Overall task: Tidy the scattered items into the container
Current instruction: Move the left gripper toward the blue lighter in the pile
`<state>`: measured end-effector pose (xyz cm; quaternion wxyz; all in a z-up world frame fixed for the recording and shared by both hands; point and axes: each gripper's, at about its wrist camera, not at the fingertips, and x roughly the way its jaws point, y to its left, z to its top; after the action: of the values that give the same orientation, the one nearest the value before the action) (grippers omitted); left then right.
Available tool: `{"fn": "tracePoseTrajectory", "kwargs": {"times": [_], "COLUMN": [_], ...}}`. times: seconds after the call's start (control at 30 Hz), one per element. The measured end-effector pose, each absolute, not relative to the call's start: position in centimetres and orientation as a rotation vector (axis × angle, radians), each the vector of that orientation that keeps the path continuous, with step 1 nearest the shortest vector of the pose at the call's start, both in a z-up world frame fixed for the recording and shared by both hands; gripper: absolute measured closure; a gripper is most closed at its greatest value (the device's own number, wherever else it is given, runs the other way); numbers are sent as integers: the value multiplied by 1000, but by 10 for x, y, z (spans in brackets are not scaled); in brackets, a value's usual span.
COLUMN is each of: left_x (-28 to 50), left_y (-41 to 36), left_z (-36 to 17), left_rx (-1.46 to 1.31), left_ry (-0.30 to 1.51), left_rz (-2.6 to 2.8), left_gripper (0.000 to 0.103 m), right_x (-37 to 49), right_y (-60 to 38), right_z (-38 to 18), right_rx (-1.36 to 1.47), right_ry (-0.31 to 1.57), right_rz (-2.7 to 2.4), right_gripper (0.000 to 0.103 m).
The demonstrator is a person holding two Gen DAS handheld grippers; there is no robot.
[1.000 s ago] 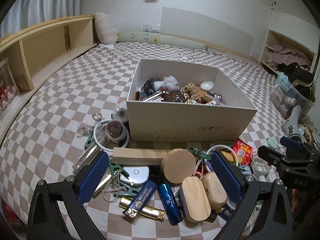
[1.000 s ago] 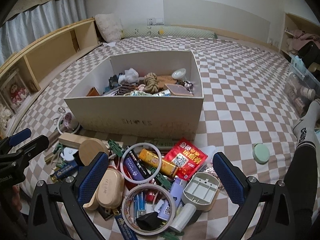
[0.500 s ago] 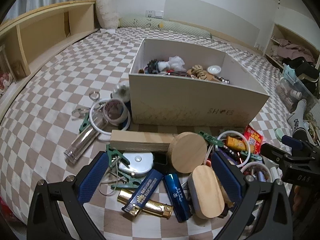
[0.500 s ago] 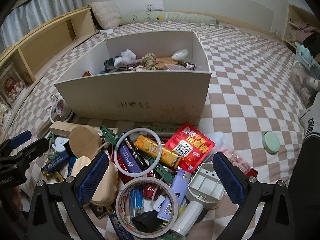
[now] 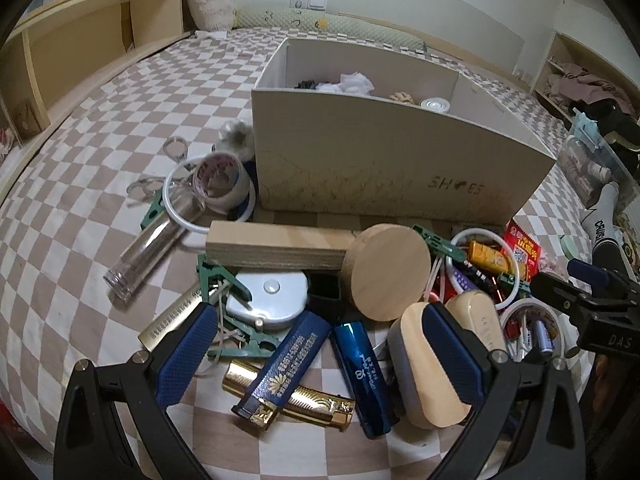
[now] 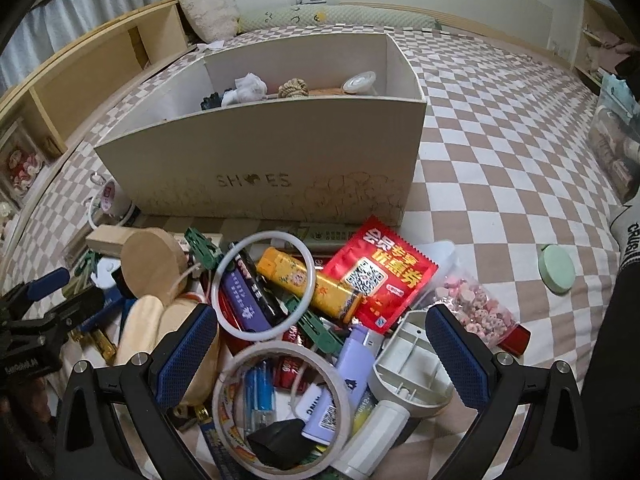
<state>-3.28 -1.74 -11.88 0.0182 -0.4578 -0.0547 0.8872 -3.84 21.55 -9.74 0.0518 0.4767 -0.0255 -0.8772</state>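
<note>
Below, pile of loose items on checked bedding, just in front of the box [image 5: 400,168]. Left gripper [image 5: 320,340]: fingers wide apart, holding nothing; navy lighter [image 5: 284,364] and blue lighter [image 5: 364,376] lay between them, long axes running roughly along the fingers. Right gripper [image 6: 320,356]: wide apart, empty, over tape ring [image 6: 280,404] and white ring [image 6: 266,286]. Left judged nearer the lighters.

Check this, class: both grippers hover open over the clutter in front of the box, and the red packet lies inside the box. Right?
Not quite. The red packet lies outside the box, on the clutter before it, as the right wrist view shows. Both grippers, left and right, are open.
</note>
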Motion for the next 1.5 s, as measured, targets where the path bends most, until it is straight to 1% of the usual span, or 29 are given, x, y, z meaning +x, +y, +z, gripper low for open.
{"fn": "tracePoseTrajectory", "kwargs": {"times": [0.2,0.4,0.57,0.7,0.87,0.93,1.03,1.37,1.4,1.43,1.5], "left_x": [-33,-28,-15,-6,0,1,2,4,4,4,5], "left_y": [-14,-8,-8,-11,-6,-5,-9,-47,-49,-51,-52], "left_z": [-127,-133,-134,-137,-138,-137,-136,-133,-133,-133,-133], "left_rx": [-1446,-1477,-1469,-1478,-1461,-1456,-1450,-1463,-1467,-1467,-1462], "left_ry": [-152,-127,-91,-104,-115,-123,-137,-204,-207,-212,-213], "left_rz": [2718,2665,2628,2611,2581,2576,2572,2625,2627,2626,2623], "left_gripper": [0,0,0,0,0,0,0,0,0,0,0], "right_x": [-29,-22,-18,-10,6,11,13,5,4,2,1], "right_y": [229,231,244,244,216,197,182,178,176,174,174], "right_z": [-107,-113,-111,-106,-98,-100,-107,-126,-128,-129,-127], "right_rx": [1488,1504,1498,1485,1382,1351,1348,1390,1389,1390,1383], "right_ry": [-152,-118,-162,-145,44,167,300,432,446,445,436], "right_rz": [-2658,-2660,-2622,-2609,-2559,-2520,-2501,-2473,-2466,-2453,-2454], "right_gripper": [0,0,0,0,0,0,0,0,2,9,16]}}
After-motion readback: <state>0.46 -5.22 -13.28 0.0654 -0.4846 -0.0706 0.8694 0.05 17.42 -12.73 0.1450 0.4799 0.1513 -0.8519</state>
